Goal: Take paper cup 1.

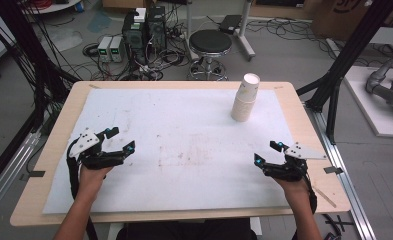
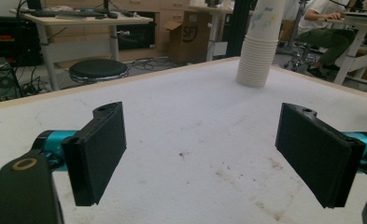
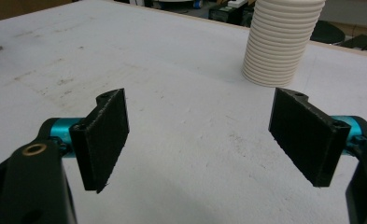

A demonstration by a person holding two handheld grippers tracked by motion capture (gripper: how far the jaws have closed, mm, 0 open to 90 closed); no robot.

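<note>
Resting low on surface, L hand-held gripper & R hand-held gripper gape wide, empty, aimed toward cup stack, prob. pre-grab.

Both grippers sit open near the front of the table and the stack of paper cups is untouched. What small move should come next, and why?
Probably the right gripper should reach forward toward the stack of paper cups. It is the nearer one, its jaws stand open with nothing between them, and the stack stands upright on the white mat at the far right, well apart from both grippers.
</note>
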